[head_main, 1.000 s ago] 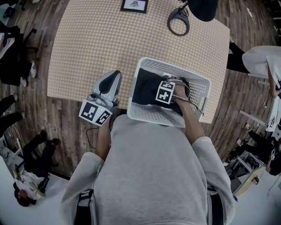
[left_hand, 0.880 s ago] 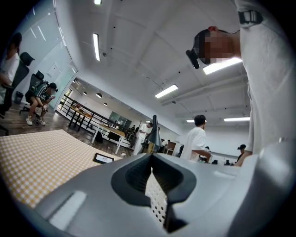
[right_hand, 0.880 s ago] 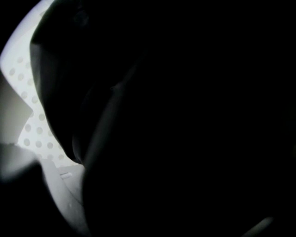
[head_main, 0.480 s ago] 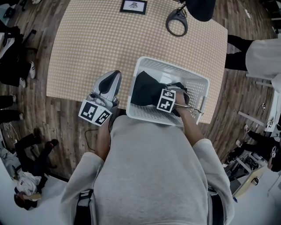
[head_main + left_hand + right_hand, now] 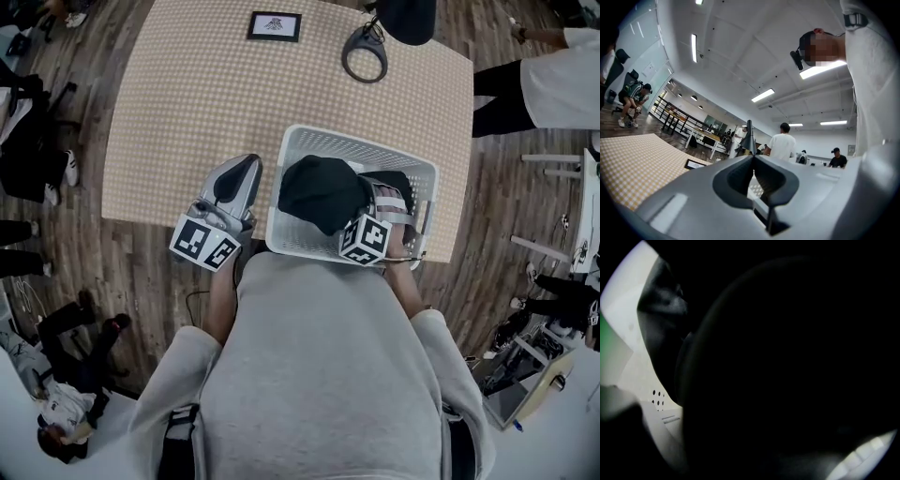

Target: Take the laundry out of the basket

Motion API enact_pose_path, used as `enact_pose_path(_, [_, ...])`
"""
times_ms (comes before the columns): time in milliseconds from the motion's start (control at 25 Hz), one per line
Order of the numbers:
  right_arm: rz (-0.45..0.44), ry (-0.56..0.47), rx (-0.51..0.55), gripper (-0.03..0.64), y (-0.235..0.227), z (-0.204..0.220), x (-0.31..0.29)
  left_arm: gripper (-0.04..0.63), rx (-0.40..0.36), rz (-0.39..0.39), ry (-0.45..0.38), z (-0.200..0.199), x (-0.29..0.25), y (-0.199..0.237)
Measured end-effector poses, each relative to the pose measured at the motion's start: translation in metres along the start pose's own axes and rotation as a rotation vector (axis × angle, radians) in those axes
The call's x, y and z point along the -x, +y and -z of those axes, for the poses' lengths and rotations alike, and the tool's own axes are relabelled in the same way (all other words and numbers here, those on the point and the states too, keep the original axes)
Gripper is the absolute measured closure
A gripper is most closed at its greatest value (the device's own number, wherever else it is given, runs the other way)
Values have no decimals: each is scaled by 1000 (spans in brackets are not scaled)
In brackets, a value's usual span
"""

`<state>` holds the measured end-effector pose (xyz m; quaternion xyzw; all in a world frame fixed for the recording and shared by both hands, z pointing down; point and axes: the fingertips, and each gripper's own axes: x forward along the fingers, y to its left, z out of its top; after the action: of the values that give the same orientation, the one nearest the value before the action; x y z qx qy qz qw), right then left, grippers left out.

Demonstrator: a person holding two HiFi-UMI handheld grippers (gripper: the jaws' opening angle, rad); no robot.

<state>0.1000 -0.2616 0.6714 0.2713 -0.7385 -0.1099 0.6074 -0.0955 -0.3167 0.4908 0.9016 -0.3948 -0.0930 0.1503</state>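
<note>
A white laundry basket [image 5: 356, 142] stands on the checked table [image 5: 187, 94] near its front edge. A black garment [image 5: 319, 192] is bunched up and raised inside it. My right gripper [image 5: 367, 200] points steeply down at the basket's right side. Its jaws have just been closing with the black garment between them, and they are now shut on it. In the right gripper view the dark garment [image 5: 787, 357] fills nearly everything. My left gripper [image 5: 246, 164] rests level at the table's front edge, left of the basket, shut and empty, its tips [image 5: 751, 143] touching.
A black ring-shaped object [image 5: 364, 53] and a small framed card [image 5: 274, 25] lie at the table's far side. A dark round thing [image 5: 405, 17] hangs over the far edge. A person in white [image 5: 553, 84] stands at the right, others at the left.
My right gripper has risen and tipped back toward the basket's near rim, pulling the black garment up into a bunch. The left gripper has stayed put.
</note>
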Motion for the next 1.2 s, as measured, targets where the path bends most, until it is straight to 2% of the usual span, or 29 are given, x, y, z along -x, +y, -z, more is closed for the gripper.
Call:
enact_pose_path(240, [339, -80, 35, 456, -80, -15, 77, 586, -48, 47, -14, -13, -15, -20])
enact_pose_path(320, [417, -108, 26, 454, -103, -9, 92, 586, -64, 62, -20, -16, -25, -30])
enact_pose_path(440, [476, -143, -47, 454, -125, 4, 104, 586, -85, 79, -29, -20, -37, -44])
enact_pose_path(560, [481, -220, -178, 454, -137, 9, 115, 586, -111, 76, -43, -27, -38, -54])
enact_pose_path(680, [452, -353, -343, 455, -143, 2, 128, 586, -133, 51, -54, -36, -29, -63])
enact_pose_path(880, [304, -642, -660, 457, -147, 3, 150, 586, -166, -5, -62, -34, -18, -91])
enact_pose_path(1000, [198, -796, -815, 457, -142, 8, 160, 586, -176, -38, -46, -25, -5, -107])
enact_pose_path(1080, [167, -857, -869, 457, -139, 4, 167, 586, -179, -55, -39, -22, 8, -110])
enact_pose_path(1200, [176, -894, -885, 458, -134, -3, 177, 586, -180, -70, -35, -21, 25, -108])
